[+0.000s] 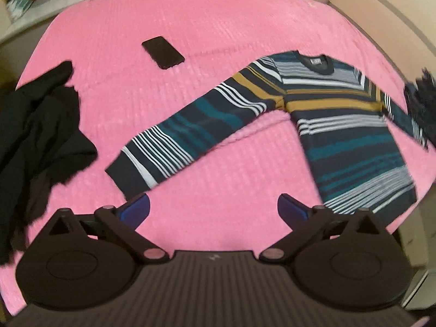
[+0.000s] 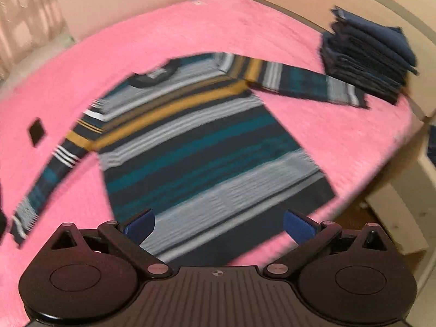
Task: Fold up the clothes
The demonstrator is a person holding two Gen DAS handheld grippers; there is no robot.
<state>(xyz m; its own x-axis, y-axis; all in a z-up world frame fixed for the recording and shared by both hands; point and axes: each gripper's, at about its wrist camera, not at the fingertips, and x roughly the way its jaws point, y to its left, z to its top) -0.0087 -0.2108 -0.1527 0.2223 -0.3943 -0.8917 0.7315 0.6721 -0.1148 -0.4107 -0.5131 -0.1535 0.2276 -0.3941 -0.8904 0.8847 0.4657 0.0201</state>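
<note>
A striped long-sleeved sweater (image 1: 340,114) in navy, teal, white and mustard lies flat and spread out on the pink bed cover (image 1: 190,27), both sleeves stretched out. In the right wrist view the sweater (image 2: 207,141) fills the middle. My left gripper (image 1: 214,209) is open and empty, hovering just short of the left sleeve cuff (image 1: 130,174). My right gripper (image 2: 219,226) is open and empty above the sweater's bottom hem (image 2: 245,226).
A dark phone (image 1: 163,52) lies on the cover beyond the left sleeve. A heap of black clothes (image 1: 38,136) sits at the left. A stack of folded dark-blue clothes (image 2: 368,54) stands at the far right corner by the right cuff. The bed's edge (image 2: 381,177) drops off at the right.
</note>
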